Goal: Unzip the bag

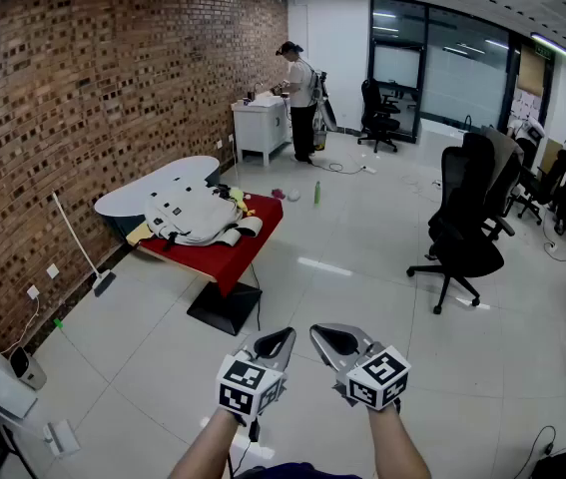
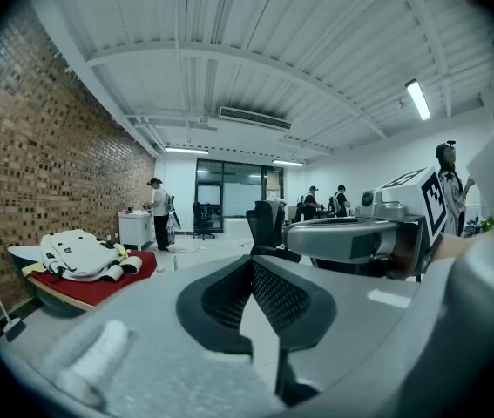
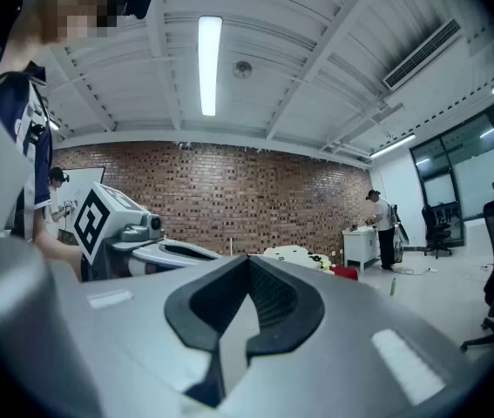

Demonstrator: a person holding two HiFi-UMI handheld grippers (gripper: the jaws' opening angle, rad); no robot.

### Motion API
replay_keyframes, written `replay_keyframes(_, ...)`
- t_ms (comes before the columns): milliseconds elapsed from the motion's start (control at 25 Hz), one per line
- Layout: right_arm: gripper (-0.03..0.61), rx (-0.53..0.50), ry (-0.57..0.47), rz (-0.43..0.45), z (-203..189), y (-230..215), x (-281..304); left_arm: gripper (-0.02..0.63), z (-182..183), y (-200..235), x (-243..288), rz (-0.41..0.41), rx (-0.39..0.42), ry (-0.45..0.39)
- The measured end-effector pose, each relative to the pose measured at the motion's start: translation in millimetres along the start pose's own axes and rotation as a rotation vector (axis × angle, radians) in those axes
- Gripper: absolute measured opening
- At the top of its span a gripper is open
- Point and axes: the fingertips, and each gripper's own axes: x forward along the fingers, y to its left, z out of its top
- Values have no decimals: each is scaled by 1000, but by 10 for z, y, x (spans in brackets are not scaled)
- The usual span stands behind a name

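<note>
A white backpack (image 1: 191, 214) lies on a low table with a red cloth (image 1: 231, 249) by the brick wall, far ahead and to the left of me. The backpack (image 2: 77, 253) appears small at the left in the left gripper view; in the right gripper view only a pale bit of the backpack (image 3: 292, 253) shows past the jaws. My left gripper (image 1: 283, 339) and right gripper (image 1: 323, 335) are held side by side at the bottom of the head view, over the floor. Both are shut with nothing between the jaws, several steps from the bag.
A black office chair (image 1: 470, 223) stands on the white floor to the right. A person (image 1: 300, 101) stands at a white cabinet (image 1: 261, 128) in the back. A green bottle (image 1: 316, 192) stands on the floor behind the table. A white board (image 1: 153, 186) leans beside the table.
</note>
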Motion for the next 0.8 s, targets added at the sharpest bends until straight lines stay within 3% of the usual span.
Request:
replay_keyframes(280,5,-47,16,47,35,-243,94,3,70,72,216,40,27,-7)
replay_keyframes(440,5,-26,26,66,-13,-370,314,3,62,279,321,51,-2,-16)
replay_keyframes(600,5,-16,53,78,-113,-541,719,3,15,697,488,54,-27,-24)
replay_keyframes(800,4,-6,84,81,-172,-770,1486,3,-62,1521,673,65,-64,-16)
